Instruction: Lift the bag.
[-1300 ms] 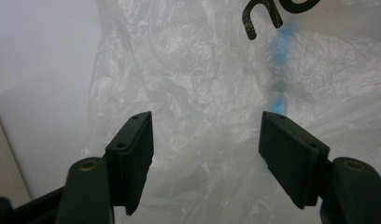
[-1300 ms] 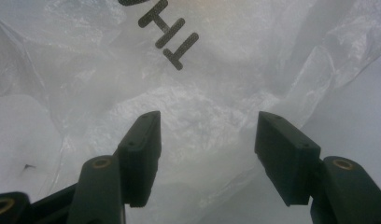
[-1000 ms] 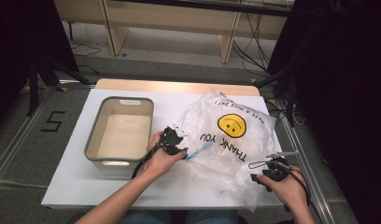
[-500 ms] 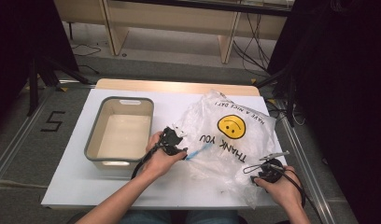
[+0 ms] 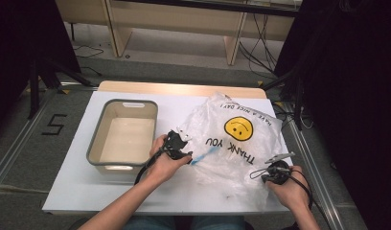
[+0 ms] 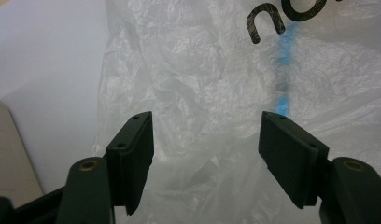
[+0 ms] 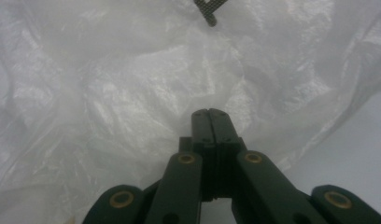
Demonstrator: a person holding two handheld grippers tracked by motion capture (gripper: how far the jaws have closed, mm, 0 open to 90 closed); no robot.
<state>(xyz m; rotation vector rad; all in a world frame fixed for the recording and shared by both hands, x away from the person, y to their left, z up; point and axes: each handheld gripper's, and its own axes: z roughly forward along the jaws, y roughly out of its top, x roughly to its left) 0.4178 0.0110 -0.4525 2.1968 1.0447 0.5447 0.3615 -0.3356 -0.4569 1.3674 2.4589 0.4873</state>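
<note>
Left gripper (image 5: 183, 149) stands wide open over the plastic bag's (image 5: 234, 143) left edge, pads clear of the film. Crumpled and translucent, the bag shows an upside-down yellow smiley and "THANK YOU", lying right of a grey bin (image 5: 122, 136) on the white table (image 5: 78, 189) above a grey floor. Right gripper (image 7: 210, 114), its jaws just closed, pinches the bag's near right corner, forearms entering from below.

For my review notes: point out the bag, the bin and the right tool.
bag (image 5: 232, 143): high view, printed middle.
bin (image 5: 98, 143): high view, left rim.
right tool (image 7: 211, 114): right gripper view, shut tips at the bag's edge.
</note>
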